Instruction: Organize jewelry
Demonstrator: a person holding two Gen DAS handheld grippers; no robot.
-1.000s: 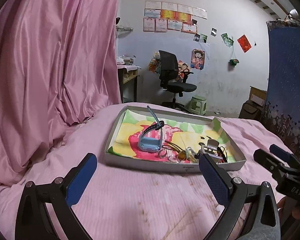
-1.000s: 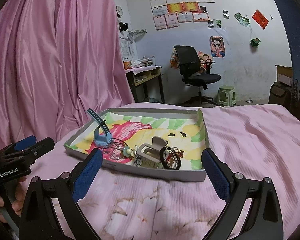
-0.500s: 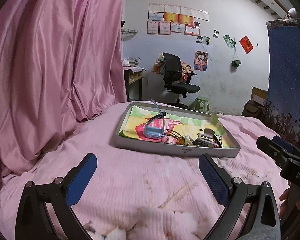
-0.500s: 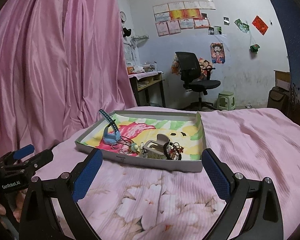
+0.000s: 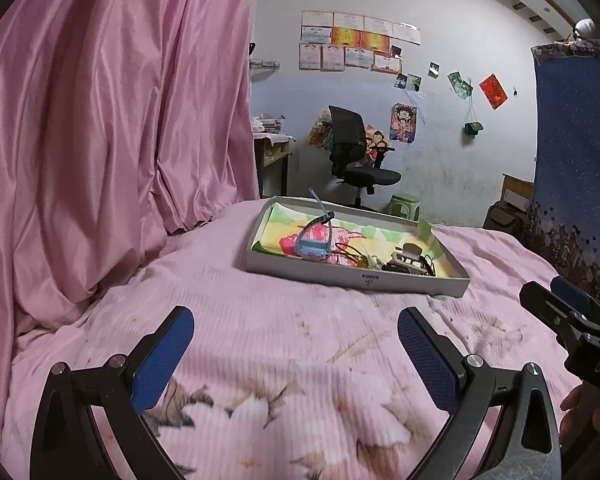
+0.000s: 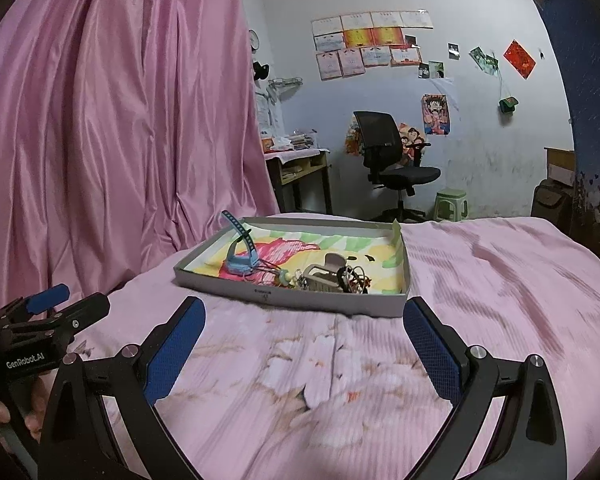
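A shallow grey tray (image 5: pixel 356 277) (image 6: pixel 300 300) with a colourful lining lies on the pink bed. In it are a blue watch (image 5: pixel 314 246) (image 6: pixel 240 260), a beige hair clip (image 5: pixel 408 254) (image 6: pixel 324 272) and a tangle of cords and beads (image 5: pixel 360 258) (image 6: pixel 356 280). My left gripper (image 5: pixel 296 360) is open and empty, well short of the tray. My right gripper (image 6: pixel 304 348) is open and empty, just short of the tray's front wall. Each gripper shows at the edge of the other's view: the right (image 5: pixel 568 312), the left (image 6: pixel 44 312).
Pink curtain (image 5: pixel 112 128) hangs along the left. Beyond the bed stand a desk (image 6: pixel 296 168), a black office chair (image 5: pixel 356 160), a green stool (image 5: pixel 404 204) and boxes (image 5: pixel 516 192). A blue curtain (image 5: pixel 576 152) hangs at the right.
Both grippers have pulled back from the tray, which now looks smaller and farther. Both stay open and empty. The items in the tray have not moved.
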